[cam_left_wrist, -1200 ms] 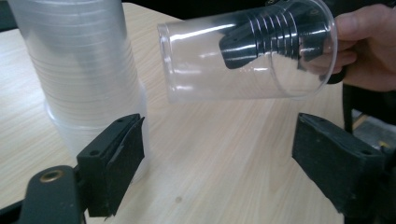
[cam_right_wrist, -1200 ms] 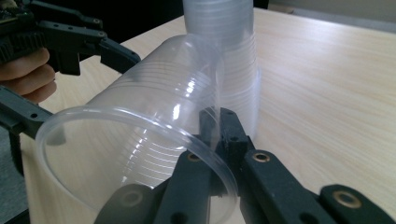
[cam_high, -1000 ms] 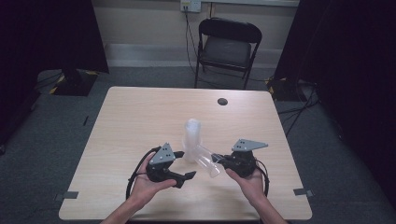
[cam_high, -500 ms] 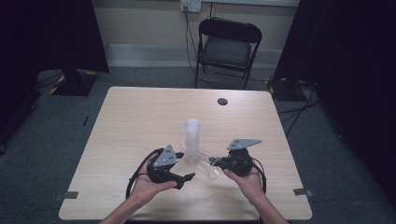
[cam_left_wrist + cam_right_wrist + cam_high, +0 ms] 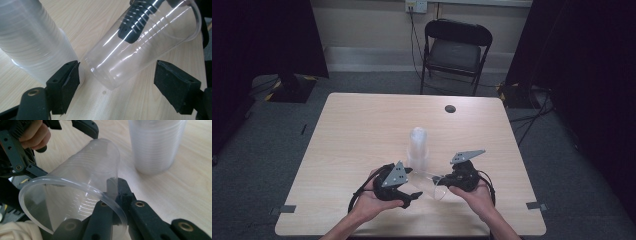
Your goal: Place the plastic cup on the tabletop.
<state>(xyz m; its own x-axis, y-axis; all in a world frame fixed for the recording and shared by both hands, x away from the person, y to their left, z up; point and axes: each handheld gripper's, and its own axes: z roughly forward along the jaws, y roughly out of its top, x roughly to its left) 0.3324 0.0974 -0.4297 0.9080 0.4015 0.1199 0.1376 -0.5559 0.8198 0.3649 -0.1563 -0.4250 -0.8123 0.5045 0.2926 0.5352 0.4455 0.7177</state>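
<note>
A clear plastic cup (image 5: 140, 47) lay tilted on its side just above the wooden table (image 5: 362, 125), its closed base pointing toward the left gripper (image 5: 412, 186) and its open rim toward the right gripper (image 5: 439, 179). The right gripper was clamped on the cup's wall at the rim, one jaw reaching inside the cup and the other pressing from outside, as the right gripper view showed with the rim (image 5: 75, 187) curving over the jaws. The left gripper's jaws stood apart on either side of the cup's base and had just been closing, the pads not pressing on the cup; in the left gripper view the base sat between them, nearer the left-hand pad. Just beside the cup, on its far side, a tall stack of clear cups (image 5: 418, 147) stood upright on the table. A small dark disc (image 5: 450, 108) lay near the table's far edge, and a black folding chair (image 5: 457, 50) stood beyond it.
</note>
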